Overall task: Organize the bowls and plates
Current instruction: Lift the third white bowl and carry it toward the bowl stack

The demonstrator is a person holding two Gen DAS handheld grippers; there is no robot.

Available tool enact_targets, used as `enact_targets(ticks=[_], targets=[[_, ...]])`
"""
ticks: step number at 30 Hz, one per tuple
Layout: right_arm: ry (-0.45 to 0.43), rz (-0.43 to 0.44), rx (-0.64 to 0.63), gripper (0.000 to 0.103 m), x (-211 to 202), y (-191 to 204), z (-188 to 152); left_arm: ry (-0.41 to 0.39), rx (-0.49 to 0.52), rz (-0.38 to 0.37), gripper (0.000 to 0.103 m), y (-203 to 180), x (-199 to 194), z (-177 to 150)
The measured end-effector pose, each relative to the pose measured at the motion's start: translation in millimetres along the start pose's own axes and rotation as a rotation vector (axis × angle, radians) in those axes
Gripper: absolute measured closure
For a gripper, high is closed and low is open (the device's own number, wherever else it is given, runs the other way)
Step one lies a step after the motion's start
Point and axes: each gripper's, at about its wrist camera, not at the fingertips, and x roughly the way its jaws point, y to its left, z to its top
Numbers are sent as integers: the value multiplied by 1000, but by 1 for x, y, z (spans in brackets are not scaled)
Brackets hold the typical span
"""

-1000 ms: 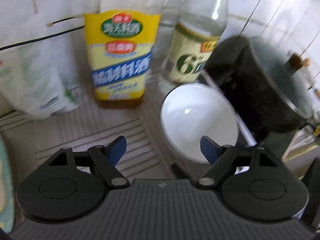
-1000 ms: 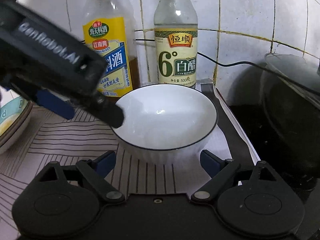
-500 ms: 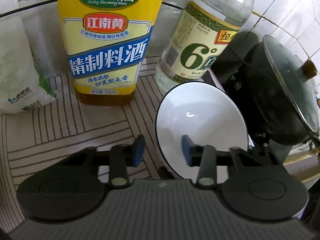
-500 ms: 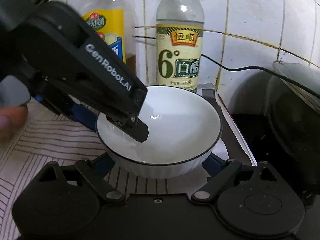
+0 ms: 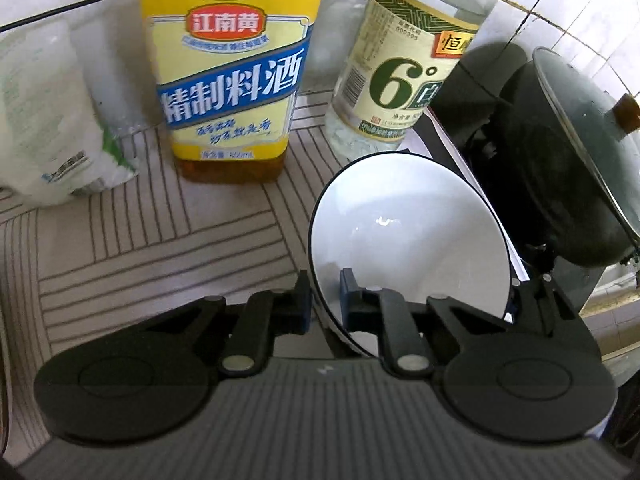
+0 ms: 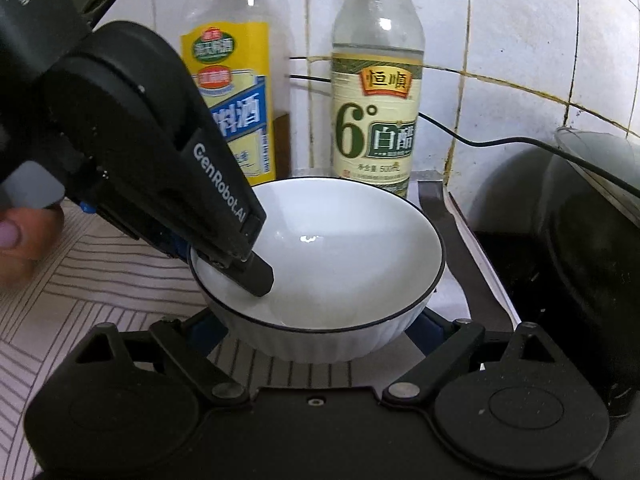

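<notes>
Tongs on the left (image 5: 324,296) have just closed onto the near rim of the white bowl (image 5: 408,232), one pad inside, one outside. Right tongs (image 6: 316,332) stand spread, flanking the bowl's base on the striped table (image 5: 140,240). Such a thin rim pinch could slip on lifting, tipping the bowl against the vinegar bottle (image 6: 376,112). Left hand angles steeply downward.

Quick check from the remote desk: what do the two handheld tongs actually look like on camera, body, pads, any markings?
Both are matte black plastic. The left tongs have a ribbed grey-black body, round pivot discs, silver rivets on the linkage arms and blue pads; white "GenRobot.AI" lettering shows on their side. The right tongs look the same build, blue pads too. No cables or sleeves visible.
</notes>
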Motion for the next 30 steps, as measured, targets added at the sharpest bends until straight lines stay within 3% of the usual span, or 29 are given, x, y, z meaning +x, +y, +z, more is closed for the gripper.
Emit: enact_targets(ticks=[13,30], targets=[[-61,35,55,7,-68,18,-2,-39,-42,35,91,-16,-72,-27],[-132,183,-81,7,-158,58,6,-113,-177,129,91,-5,-174,-89]])
